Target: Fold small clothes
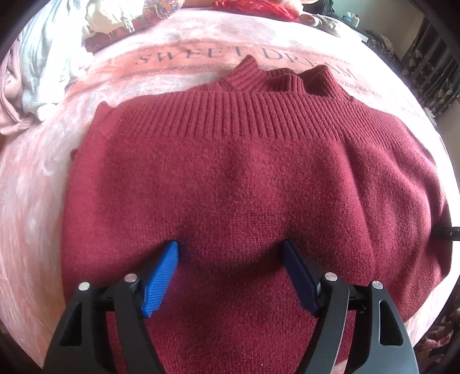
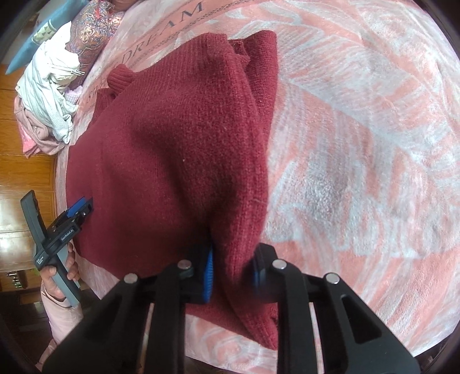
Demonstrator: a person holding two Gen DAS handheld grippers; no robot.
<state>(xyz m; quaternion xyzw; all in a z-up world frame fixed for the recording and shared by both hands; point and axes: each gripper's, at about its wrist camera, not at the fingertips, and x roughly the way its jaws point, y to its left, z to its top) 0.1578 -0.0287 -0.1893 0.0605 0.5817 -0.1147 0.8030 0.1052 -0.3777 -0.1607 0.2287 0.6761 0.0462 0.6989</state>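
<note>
A dark red knitted sweater (image 1: 235,184) lies folded on a pink blanket (image 1: 34,207), its ribbed hem and collar at the far side. My left gripper (image 1: 230,256) is open, its blue pads (image 1: 161,284) pressing down on the sweater's near part with fabric between them. It also shows in the right wrist view (image 2: 79,208) at the sweater's left edge. My right gripper (image 2: 233,270) is shut on a raised fold of the sweater (image 2: 184,149) at its right side, lifting the cloth into a ridge.
The blanket (image 2: 359,143) reads "SWEET DREAM". A pile of white and pink clothes (image 2: 49,106) lies at the far left of the bed, beside a patterned cushion (image 2: 92,31). Red cloth (image 1: 256,7) lies at the back. A wooden floor (image 2: 26,178) is beyond the bed's edge.
</note>
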